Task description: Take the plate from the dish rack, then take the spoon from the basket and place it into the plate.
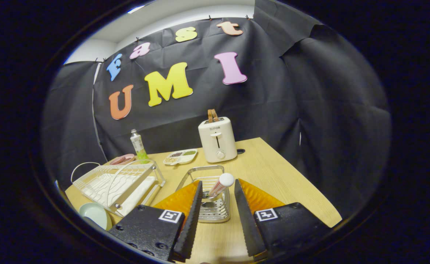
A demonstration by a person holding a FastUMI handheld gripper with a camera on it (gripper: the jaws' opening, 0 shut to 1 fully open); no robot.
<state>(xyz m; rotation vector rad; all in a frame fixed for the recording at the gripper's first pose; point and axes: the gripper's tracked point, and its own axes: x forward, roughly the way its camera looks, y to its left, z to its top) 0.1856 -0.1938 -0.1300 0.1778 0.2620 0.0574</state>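
One spoon [220,184] stands in the basket [210,205], between the fingers of the open hand-held gripper [218,190].
Neither finger touches it; the plate [96,214] lies on the desk [273,183] beside the rack [116,183]; the toaster [217,140] reads "SUPOR".

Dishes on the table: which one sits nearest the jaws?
The pale green plate, on the table beside the dish rack. The pink dish and divided snack tray lie far beyond. The open gripper flanks the spoon.
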